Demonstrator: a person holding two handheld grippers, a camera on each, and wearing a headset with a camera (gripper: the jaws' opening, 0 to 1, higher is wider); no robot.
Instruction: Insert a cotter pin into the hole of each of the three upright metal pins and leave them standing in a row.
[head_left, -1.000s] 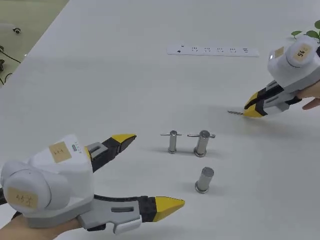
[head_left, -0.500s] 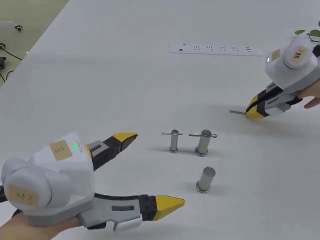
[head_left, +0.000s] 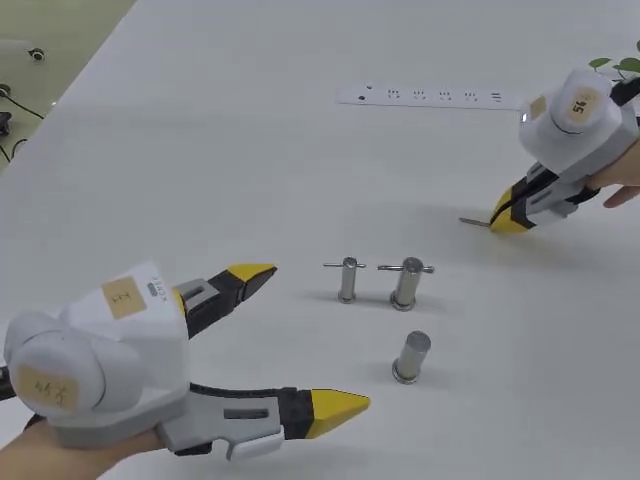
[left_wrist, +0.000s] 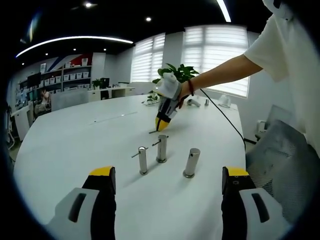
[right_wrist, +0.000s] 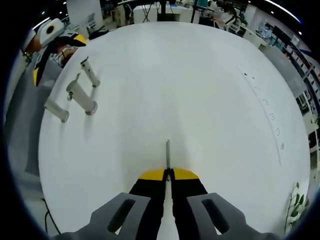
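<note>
Three upright metal pins stand on the white table. The left pin (head_left: 347, 279) and the middle pin (head_left: 406, 283) each carry a cotter pin through the top. A third pin (head_left: 410, 357) stands nearer me, bare. My right gripper (head_left: 505, 221) is at the far right, tips down at the table, shut on a loose cotter pin (head_left: 473, 222) (right_wrist: 168, 152) that sticks out from its jaws. My left gripper (head_left: 300, 340) hovers open at the lower left, short of the pins (left_wrist: 162, 148), nothing between its fingers.
A white power strip (head_left: 430, 97) lies flat at the far side of the table. Green plant leaves (head_left: 615, 65) show at the far right edge. The table's left edge runs diagonally at the upper left, with floor beyond.
The right gripper has tilted more upright and edged up and right, keeping the cotter pin at the table. The left gripper and the three pins hold still.
</note>
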